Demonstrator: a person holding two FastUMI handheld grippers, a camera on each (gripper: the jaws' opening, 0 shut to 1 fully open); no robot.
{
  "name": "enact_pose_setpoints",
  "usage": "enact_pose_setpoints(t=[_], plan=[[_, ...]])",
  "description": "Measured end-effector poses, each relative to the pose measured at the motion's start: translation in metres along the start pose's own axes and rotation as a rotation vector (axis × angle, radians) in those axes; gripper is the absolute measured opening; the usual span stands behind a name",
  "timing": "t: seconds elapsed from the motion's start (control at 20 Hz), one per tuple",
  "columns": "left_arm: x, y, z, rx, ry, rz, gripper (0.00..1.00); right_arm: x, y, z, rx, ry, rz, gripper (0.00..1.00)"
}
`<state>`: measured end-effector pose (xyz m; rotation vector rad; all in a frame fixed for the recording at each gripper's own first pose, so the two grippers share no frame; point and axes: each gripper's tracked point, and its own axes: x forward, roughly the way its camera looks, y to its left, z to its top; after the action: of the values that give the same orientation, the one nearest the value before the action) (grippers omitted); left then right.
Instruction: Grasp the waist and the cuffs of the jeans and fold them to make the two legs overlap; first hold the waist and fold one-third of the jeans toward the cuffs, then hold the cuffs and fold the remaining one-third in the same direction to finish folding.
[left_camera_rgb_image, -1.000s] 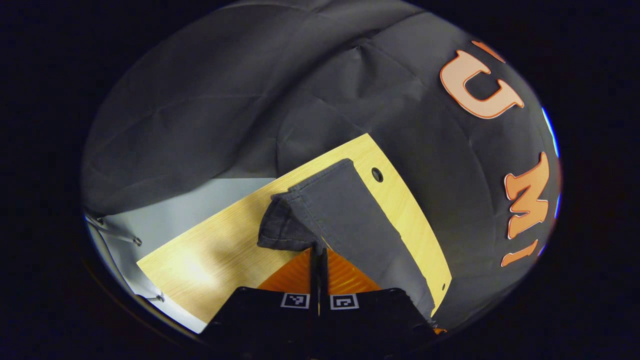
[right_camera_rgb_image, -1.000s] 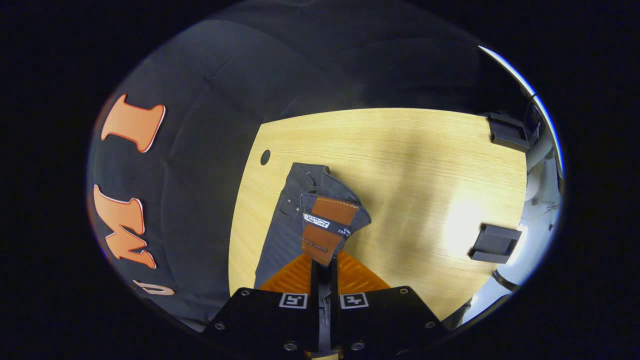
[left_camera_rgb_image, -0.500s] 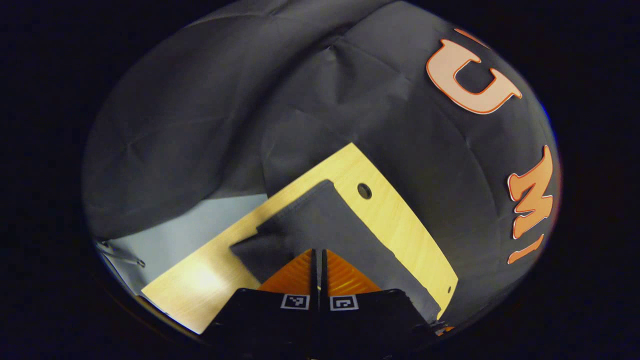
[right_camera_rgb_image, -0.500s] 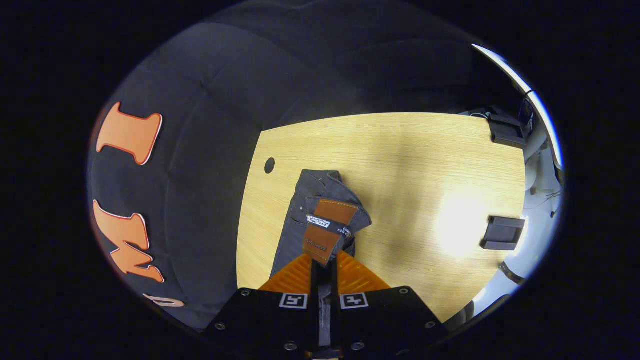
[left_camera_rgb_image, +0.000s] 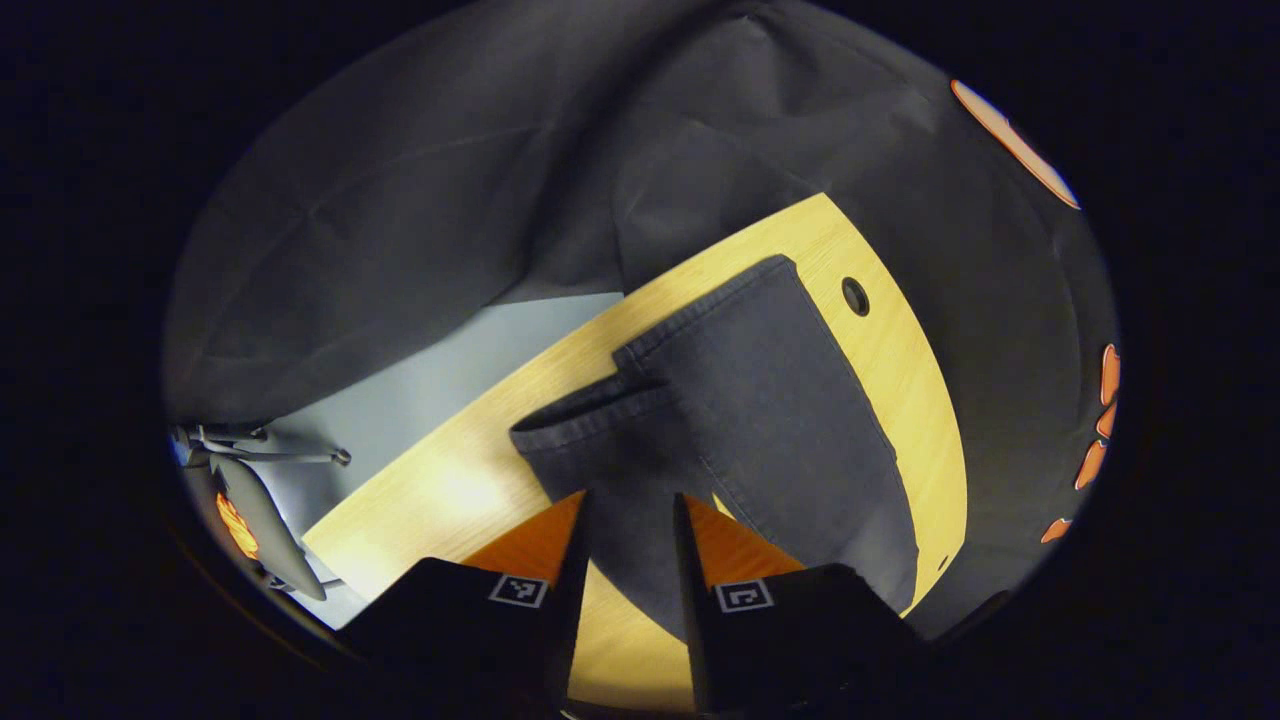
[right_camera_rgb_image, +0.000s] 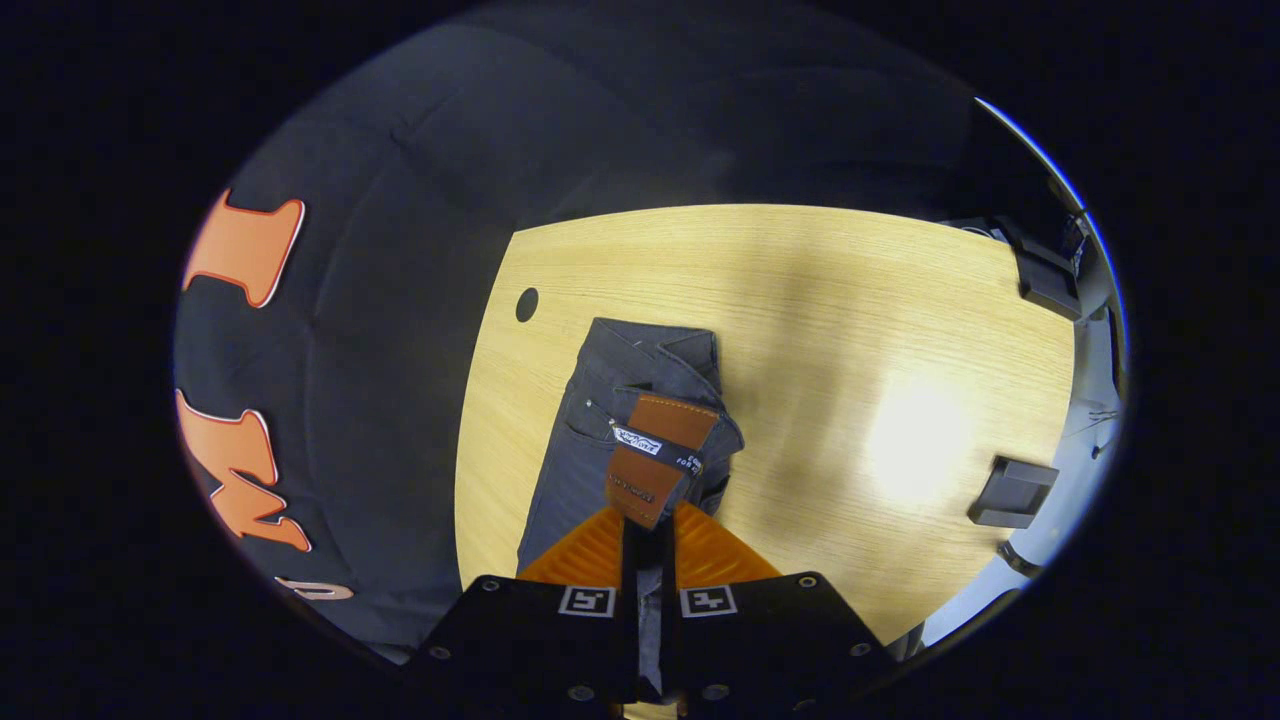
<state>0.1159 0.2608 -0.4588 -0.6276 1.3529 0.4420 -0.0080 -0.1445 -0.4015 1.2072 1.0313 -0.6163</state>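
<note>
Gripper (left_camera_rgb_image: 628, 515) on the left is being held with its fingers spread apart above the cuffs (left_camera_rgb_image: 600, 405), nothing being pinched between them; judging by this, the cuff end is being left to lie flat so that the two legs stay stacked. Right gripper (right_camera_rgb_image: 648, 535) is being kept clamped on the waist (right_camera_rgb_image: 655, 460) of the jeans (right_camera_rgb_image: 600, 430), both fingers closing on the band just below the brown leather patch (right_camera_rgb_image: 655, 455), which is being lifted slightly off the counter (right_camera_rgb_image: 850, 330). That grip is probably being kept so the waist end can be carried toward the cuffs for the first one-third fold, which is not yet done.

The jeans are lying lengthwise near the counter's edge by the black cloth wall, close to the corner where a round cable hole (right_camera_rgb_image: 527, 304) is being shown. One leg is being seen lying over the other, its hem offset a little.

No containers are being seen. Two dark brackets (right_camera_rgb_image: 1015, 490) are sitting at the counter's opposite edge, well apart from the jeans.
</note>
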Motion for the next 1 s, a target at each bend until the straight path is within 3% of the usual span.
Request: enact_pose_setpoints(t=[0.05,0.15,0.3,0.4,0.85,0.9,0.95,1.0], plan=[[0.007,-0.005,0.001,0.02,0.008,0.005,0.46,0.001,0.0,0.001,0.003,0.002,-0.001,0.09],[0.028,-0.011,0.001,0.073,0.034,0.065,0.85,0.002,-0.002,0.001,0.005,0.007,-0.001,0.09],[0.054,-0.009,-0.005,0.104,0.095,0.182,0.81,0.003,-0.002,0.003,0.006,0.012,-0.001,0.09],[0.057,-0.007,-0.005,0.097,0.097,0.219,0.81,0.003,-0.003,0.002,0.01,0.014,0.001,0.09],[0.066,0.001,-0.007,0.12,0.1,0.302,0.8,0.01,-0.003,0.003,0.006,0.024,-0.011,0.09],[0.061,0.004,-0.003,0.145,0.1,0.315,0.75,0.009,-0.004,0.003,0.007,0.022,-0.013,0.09],[0.059,0.015,-0.004,0.141,0.099,0.337,0.56,0.01,-0.003,0.003,0.007,0.023,-0.01,0.09],[0.059,0.012,-0.002,0.111,0.087,0.299,0.37,0.01,-0.003,0.002,0.013,0.026,-0.008,0.09]])
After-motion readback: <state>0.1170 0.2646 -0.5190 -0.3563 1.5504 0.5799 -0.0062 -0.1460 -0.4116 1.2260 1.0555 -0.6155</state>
